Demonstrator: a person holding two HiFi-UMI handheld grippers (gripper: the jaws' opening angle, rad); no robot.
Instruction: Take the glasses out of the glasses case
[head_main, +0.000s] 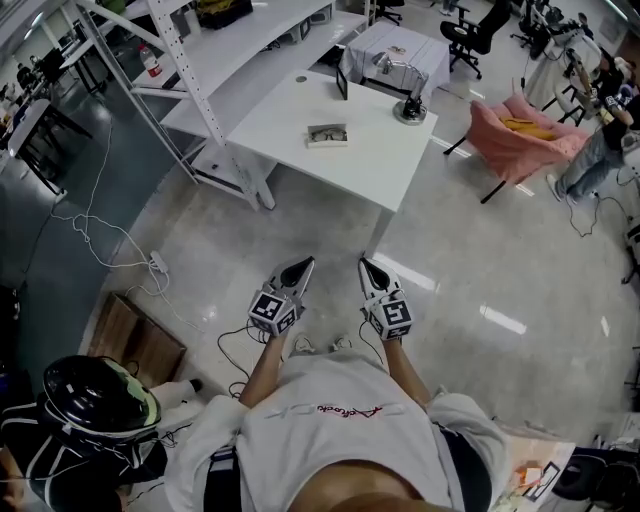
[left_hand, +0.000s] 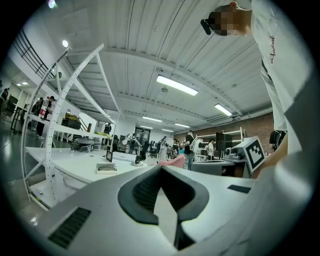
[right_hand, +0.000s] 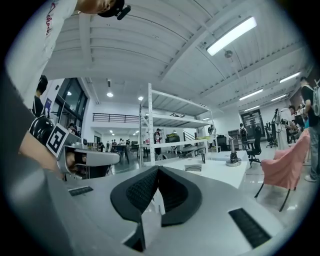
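Nearest, by the person's white shirt (head_main: 330, 420), the left gripper (head_main: 303, 267) and right gripper (head_main: 366, 267) have their jaws together, holding nothing. The glasses case (head_main: 327, 145) lies open on the white table (head_main: 375, 165), well apart from both, with the glasses (head_main: 327, 133) inside. If nothing steadies it, the light case could slide or lift with them.
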